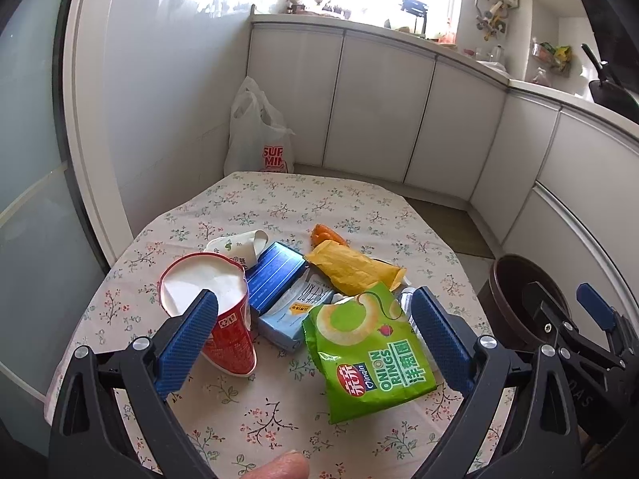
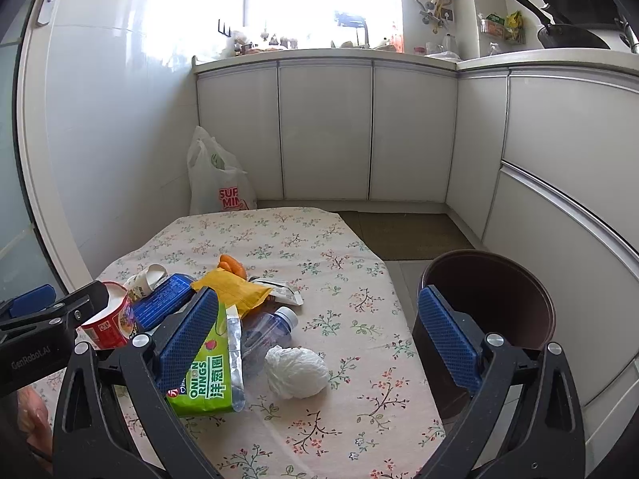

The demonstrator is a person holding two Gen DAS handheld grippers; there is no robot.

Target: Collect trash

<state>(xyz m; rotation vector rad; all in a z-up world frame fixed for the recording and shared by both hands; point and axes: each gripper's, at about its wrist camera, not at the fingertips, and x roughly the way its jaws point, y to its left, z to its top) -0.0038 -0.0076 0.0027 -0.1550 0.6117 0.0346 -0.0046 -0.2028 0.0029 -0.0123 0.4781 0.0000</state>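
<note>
The table (image 2: 319,239) carries the trash pile at its 9 o'clock side; the bin (image 2: 519,279) stands off its 3 o'clock edge. Both grippers, left (image 1: 315,335) and right (image 2: 319,335), gape empty. Judged best: close the right one squarely around the tissue wad (image 2: 297,371), then carry it toward 3 o'clock.

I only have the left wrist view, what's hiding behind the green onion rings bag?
Observer: A crumpled white paper wad lies on the tablecloth beside it, toward the bin.
Operator: Anything else there?
Observer: A clear plastic bottle on its side, cap pointing away from the camera.
Operator: Is the bin empty?
Observer: The brown bin stands on the floor off the table's right edge; no trash shows in the visible part of its inside.
Operator: Right gripper?
Observer: The right gripper is open, holding nothing.
</note>
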